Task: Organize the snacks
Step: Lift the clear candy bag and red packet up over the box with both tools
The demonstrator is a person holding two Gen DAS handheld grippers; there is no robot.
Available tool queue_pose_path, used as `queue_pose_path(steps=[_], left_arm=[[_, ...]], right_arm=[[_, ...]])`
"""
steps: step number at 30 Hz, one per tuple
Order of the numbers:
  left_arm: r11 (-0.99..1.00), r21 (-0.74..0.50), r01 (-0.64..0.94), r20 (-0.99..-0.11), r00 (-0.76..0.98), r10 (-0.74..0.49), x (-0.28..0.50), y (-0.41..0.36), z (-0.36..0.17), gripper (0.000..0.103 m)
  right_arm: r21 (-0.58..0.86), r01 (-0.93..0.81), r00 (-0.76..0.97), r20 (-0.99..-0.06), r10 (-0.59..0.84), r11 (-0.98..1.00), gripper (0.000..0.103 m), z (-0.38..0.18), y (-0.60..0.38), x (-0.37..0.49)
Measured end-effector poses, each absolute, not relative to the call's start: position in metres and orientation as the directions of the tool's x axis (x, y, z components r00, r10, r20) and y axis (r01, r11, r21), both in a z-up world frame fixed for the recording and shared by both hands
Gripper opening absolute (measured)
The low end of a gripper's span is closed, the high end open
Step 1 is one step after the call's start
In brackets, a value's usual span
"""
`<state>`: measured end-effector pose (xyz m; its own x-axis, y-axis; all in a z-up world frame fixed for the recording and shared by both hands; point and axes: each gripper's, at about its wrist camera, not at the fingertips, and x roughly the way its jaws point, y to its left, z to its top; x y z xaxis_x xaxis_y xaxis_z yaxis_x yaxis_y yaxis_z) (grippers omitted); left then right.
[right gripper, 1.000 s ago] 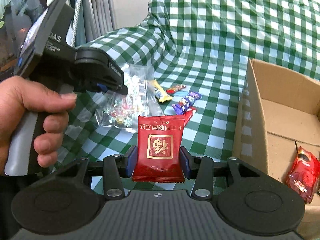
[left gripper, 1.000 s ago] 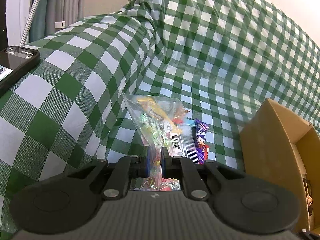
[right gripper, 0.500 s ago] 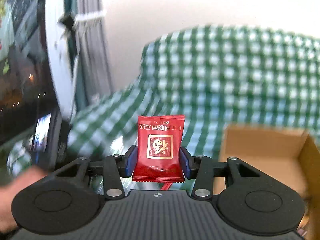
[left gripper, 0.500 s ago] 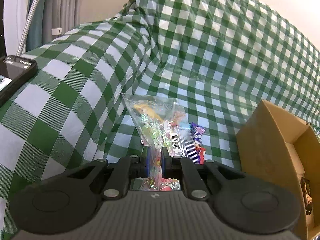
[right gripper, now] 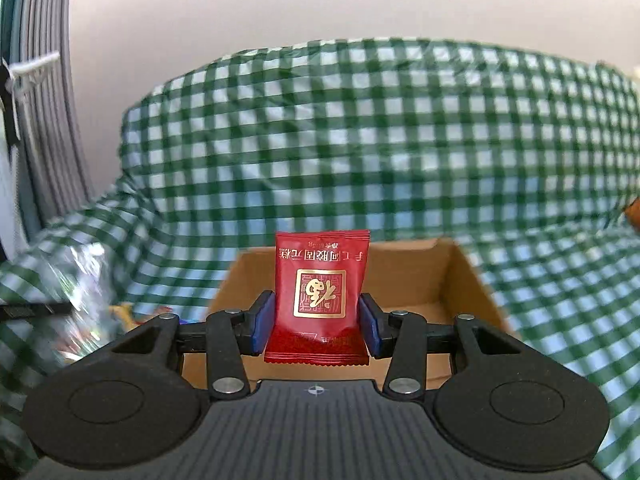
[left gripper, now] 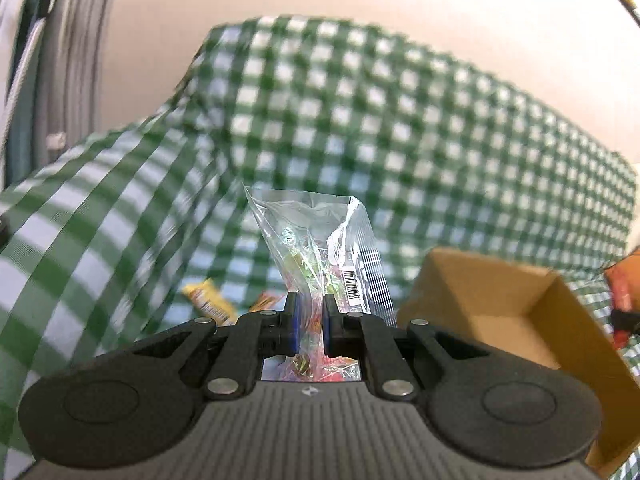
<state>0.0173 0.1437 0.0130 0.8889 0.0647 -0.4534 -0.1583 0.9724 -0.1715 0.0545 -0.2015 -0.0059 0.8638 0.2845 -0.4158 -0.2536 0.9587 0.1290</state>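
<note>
Left gripper pinching clear candy bag, jaws narrow. Right gripper clamping red snack packet upright before cardboard box, over checked cloth.

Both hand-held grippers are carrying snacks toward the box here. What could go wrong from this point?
1. The left hand-held gripper pinches only the low end of the clear candy bag; the floppy bag could slip or swing out.
2. The right hand-held gripper holds the red packet in front of the cardboard box; released early, it may miss.
3. Both head for one box and could collide.
</note>
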Motion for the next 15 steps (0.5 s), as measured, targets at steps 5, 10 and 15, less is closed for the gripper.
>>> queue_pose_path(steps=[5,10,15], left_arm=[[0.976,-0.201,-0.081,-0.383,0.924,-0.002,0.017,0.12,0.022,0.011],[0.976,-0.216,-0.004,-0.325,0.943,-0.068,0.016,0.097,0.027,0.011],[0.972,-0.23,0.055,-0.304,0.945,-0.125,0.021,0.077,0.027,0.011]], right_arm=[[0.103,-0.22,0.877,-0.414,0.243,0.97,0.047,-0.011,-0.216,0.055],[0.095,-0.185,0.883,-0.421,0.208,0.978,0.047,-0.013,-0.23,0.057],[0.084,-0.156,0.888,-0.425,0.177,0.984,0.047,-0.013,-0.233,0.057]])
